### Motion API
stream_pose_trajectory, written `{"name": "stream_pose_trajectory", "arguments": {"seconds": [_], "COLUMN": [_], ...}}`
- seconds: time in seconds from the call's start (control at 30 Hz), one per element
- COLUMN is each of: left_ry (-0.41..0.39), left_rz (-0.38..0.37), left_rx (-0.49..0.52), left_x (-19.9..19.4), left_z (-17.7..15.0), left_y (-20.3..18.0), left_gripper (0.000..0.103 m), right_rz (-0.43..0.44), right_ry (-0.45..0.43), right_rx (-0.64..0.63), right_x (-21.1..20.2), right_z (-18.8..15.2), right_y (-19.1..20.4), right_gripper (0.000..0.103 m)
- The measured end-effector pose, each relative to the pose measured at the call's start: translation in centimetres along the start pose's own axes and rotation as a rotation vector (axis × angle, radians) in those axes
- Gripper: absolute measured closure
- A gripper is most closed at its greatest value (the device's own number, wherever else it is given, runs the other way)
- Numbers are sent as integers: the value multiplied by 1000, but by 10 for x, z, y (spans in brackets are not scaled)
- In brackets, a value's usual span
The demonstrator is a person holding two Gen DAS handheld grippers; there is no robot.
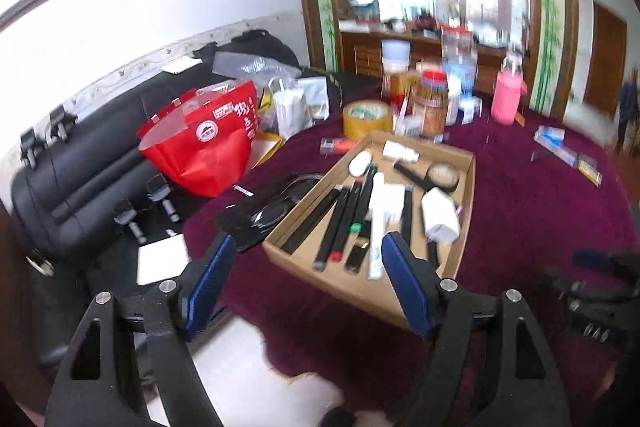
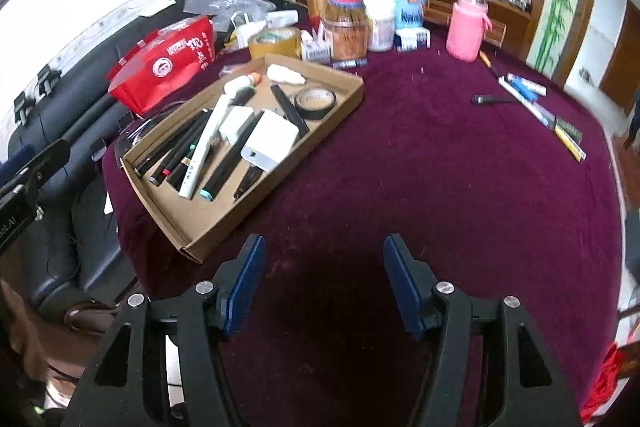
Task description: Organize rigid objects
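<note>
My left gripper (image 1: 308, 283) spread, nothing between pads, hanging over near end of cardboard tray (image 1: 466, 211). My right gripper (image 2: 324, 287) spread too, empty, above bare maroon counter (image 2: 440, 167). Tray on counter's left part holds black pens (image 2: 176, 147), white charger (image 2: 272, 143), black tape roll (image 2: 314, 101). More pens (image 2: 528, 99) lie loose at far right, well apart from tray
</note>
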State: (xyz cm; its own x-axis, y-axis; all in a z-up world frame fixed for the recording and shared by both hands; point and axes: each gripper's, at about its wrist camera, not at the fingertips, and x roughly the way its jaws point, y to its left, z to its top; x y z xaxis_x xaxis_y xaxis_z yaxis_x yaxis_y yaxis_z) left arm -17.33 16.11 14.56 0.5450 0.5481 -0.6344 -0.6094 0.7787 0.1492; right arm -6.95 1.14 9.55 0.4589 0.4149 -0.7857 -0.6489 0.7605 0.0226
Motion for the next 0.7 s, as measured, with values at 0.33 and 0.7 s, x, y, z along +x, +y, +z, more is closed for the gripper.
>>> {"name": "stream_pose_trajectory", "arguments": {"seconds": [0.33,0.7], "left_ry": [13,29], "left_rz": [-10,46], "left_rx": [88,92], "left_x": [-4,2], "left_z": [12,13], "left_y": [2,14], "left_gripper": [27,27], "right_rz": [44,52], "right_ry": [-128,-137], "right_rx": [-113,-144], "right_x": [-27,-26], "right_z": [5,4], "right_y": [32,46], "right_gripper": [42,42]}}
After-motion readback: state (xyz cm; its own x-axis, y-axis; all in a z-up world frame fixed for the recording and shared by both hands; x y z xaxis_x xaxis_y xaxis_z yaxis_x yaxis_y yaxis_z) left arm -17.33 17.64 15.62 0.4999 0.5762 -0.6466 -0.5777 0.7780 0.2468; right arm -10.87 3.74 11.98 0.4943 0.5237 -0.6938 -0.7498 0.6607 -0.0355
